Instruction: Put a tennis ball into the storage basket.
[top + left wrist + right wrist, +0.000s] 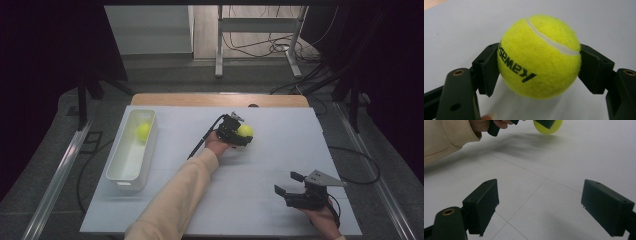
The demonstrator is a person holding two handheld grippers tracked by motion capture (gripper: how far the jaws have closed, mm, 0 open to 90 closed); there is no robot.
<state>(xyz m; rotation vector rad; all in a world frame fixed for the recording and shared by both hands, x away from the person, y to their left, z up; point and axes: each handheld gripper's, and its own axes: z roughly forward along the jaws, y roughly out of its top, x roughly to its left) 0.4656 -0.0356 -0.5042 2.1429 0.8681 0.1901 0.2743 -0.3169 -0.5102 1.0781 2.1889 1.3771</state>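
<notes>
Yellow felt marks the tennis ball (539, 56) pinched between the two black jaws of the left gripper (235, 131), each pad pressed against a side of it. In the left gripper view the ball shows a white seam curving across its top and black lettering, upside down, on its face; a soft shadow lies on the white surface beneath it, and whether it touches that surface or sits just above cannot be told. From the high view this gripper sits near the middle of the counter (280, 150), towards the far side, with a cream sleeve (175, 195) reaching diagonally up to it and a black cable (202, 140) trailing back from it.

A second tennis ball (143, 131) lies in the far end of a white rectangular bin (125, 172) standing along the left part of the counter, well apart from the held ball.

The right gripper (289, 183) rests low at the near right of the counter, held in the person's right hand (322, 217), a grey three-cornered plate on top. Its jaws stand wide apart with nothing between them; in the right gripper view only bare white counter with faint grid lines lies between the pads, and the held ball and the cream sleeve appear farther off at the top.
</notes>
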